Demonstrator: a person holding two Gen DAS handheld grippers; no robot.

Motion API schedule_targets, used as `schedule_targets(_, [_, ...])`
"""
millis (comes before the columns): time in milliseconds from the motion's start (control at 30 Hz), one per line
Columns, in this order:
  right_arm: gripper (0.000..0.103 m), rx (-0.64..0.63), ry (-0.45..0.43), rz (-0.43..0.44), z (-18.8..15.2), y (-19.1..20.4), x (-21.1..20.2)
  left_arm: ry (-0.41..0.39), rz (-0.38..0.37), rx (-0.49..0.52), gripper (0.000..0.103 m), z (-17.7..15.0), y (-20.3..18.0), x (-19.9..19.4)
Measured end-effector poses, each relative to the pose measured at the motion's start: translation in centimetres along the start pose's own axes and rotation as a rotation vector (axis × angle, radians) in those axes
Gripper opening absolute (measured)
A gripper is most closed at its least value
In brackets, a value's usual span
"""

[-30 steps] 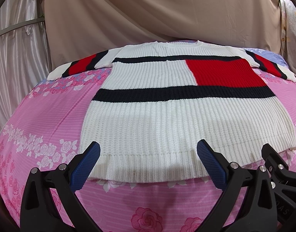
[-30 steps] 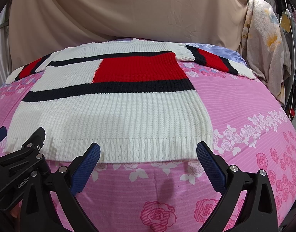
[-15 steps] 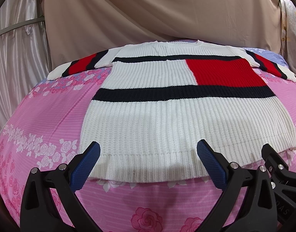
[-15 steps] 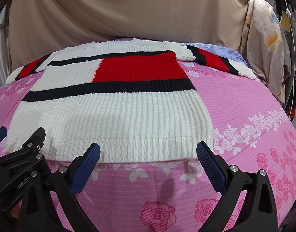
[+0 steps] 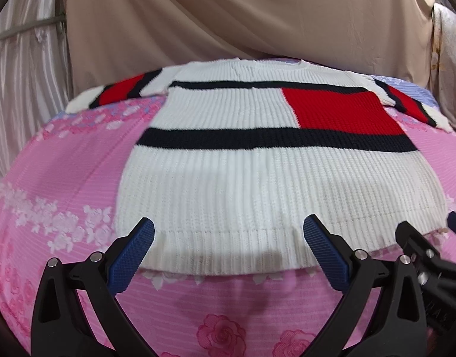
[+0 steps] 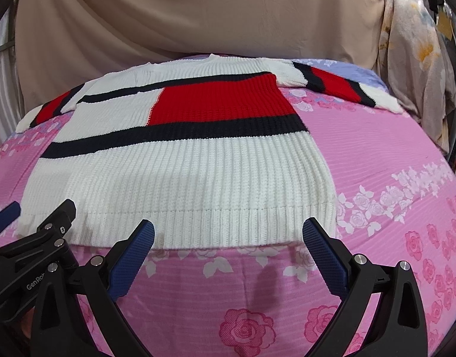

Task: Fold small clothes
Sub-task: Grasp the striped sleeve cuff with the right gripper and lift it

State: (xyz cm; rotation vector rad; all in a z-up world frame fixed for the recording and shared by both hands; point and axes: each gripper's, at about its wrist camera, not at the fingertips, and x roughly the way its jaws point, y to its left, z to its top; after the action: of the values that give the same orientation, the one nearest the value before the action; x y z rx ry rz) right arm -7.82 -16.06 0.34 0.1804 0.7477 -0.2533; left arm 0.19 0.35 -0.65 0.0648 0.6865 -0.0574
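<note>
1. A pale striped curtain (image 5: 22, 95) hangs at the far left, and a beige sheet (image 5: 243, 17) drapes behind the bed.
2. The left gripper (image 5: 228, 248) is spread wide and holds nothing; its blue fingertips (image 5: 132, 253) sit over the hem near the sweater's left corner.
3. The sweater (image 5: 272, 178) lies flat and face up on the pink flowered bedspread (image 5: 49, 178), sleeves out to both sides, neck at the far edge, hem nearest the grippers. It is white knit with two dark stripes and a red block.
4. The right gripper (image 6: 228, 247) is also spread wide and empty, its fingertips (image 6: 323, 253) over the hem near the right corner.
5. A flowered cloth (image 6: 418, 68) hangs at the far right.
</note>
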Motion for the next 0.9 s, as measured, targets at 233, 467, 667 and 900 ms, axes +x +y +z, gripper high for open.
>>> schedule_targets(233, [0.098,0.221,-0.011,-0.066,8.2,-15.5,3.1,0.055,-0.096,-0.081,0.098,1.1,3.3,0.2])
schedule_targets(467, [0.097,0.547,0.009,-0.078,17.8,-33.0,12.2,-0.096,-0.011,-0.101,0.098,7.1,8.5,0.5])
schedule_targets(667, [0.079,0.712,0.03,-0.105,22.2,-38.9,18.7,-0.092,0.047,-0.099,0.098,11.2,11.4,3.6])
schedule_targets(900, [0.016,0.516,-0.055,-0.116,32.1,-30.6,19.6,-0.137,0.083,-0.076,0.098,15.1,11.9,5.2])
